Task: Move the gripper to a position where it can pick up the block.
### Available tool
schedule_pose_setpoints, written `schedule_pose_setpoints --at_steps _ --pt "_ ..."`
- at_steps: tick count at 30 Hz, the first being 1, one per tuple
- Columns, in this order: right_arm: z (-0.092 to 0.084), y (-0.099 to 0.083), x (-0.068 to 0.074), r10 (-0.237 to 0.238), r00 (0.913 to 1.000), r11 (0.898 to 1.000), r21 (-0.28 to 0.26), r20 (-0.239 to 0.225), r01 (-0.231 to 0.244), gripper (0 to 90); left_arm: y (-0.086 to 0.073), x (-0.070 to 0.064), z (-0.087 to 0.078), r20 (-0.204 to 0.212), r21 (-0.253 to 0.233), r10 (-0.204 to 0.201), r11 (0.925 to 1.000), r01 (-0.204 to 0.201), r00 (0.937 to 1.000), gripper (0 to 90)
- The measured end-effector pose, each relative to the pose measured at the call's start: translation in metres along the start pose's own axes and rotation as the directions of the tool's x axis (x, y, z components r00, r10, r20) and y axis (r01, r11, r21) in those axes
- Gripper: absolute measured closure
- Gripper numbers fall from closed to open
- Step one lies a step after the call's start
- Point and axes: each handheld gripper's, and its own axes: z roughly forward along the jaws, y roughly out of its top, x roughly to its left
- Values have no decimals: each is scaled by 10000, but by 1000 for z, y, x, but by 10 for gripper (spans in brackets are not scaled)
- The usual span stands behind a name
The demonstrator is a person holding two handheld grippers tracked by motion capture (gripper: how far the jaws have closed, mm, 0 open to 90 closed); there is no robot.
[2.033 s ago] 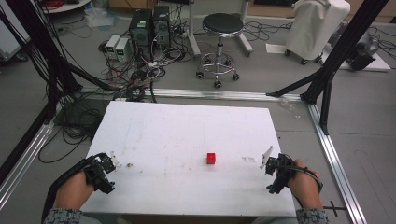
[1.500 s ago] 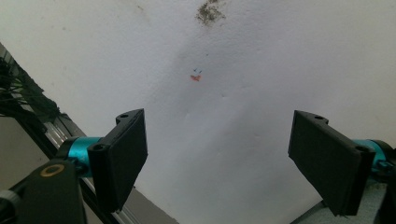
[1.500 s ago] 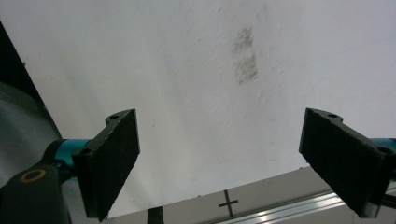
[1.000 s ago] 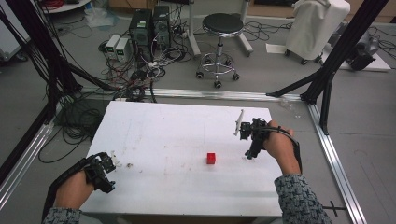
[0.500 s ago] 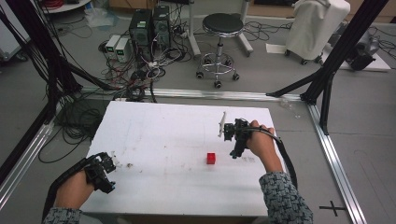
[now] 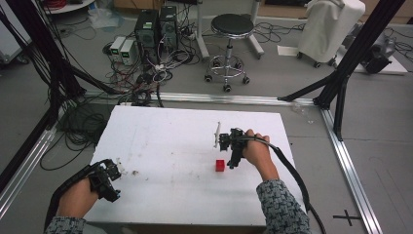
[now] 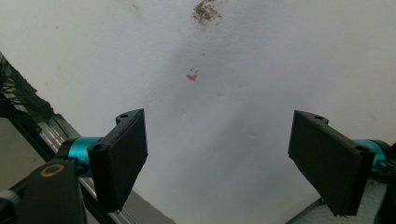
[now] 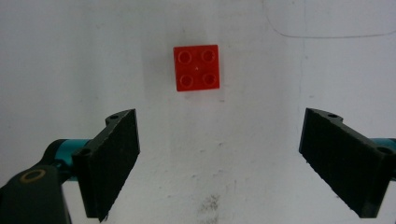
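A white counter takes up the middle of the high view, bare apart from a few dark scuffs and one small red toy brick just right of centre. The person's right hand holds the right gripper close above and just to the right of that brick, angled down toward it. At the lower left of the same view the left gripper sits near the counter's front left corner, well apart from the brick. In the right gripper view the brick lies flat, four studs up, in the upper middle of the frame, beyond the tips of two black jaws that stand wide apart with nothing between them. In the left gripper view the jaws are likewise spread wide over bare counter, with a tiny orange fleck ahead. The step in hand looks like reaching to pick up the brick. To do it well, the right gripper should probably move forward and down until the brick sits centred between the jaws, with its flat sides facing them, then close squarely so it cannot twist or skid away.
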Motion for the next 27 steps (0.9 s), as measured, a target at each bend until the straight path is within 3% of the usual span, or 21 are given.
schedule_pose_setpoints --at_steps 25,27 --pt "57 27 4 -471 9979 9970 600 -442 497 116 0 -1 1 20 -9 3 10000 -3 10000 199" --pt "62 28 5 -406 9979 9952 874 -505 449 116 -1 0 0 25 -6 19 10000 -19 10000 199"
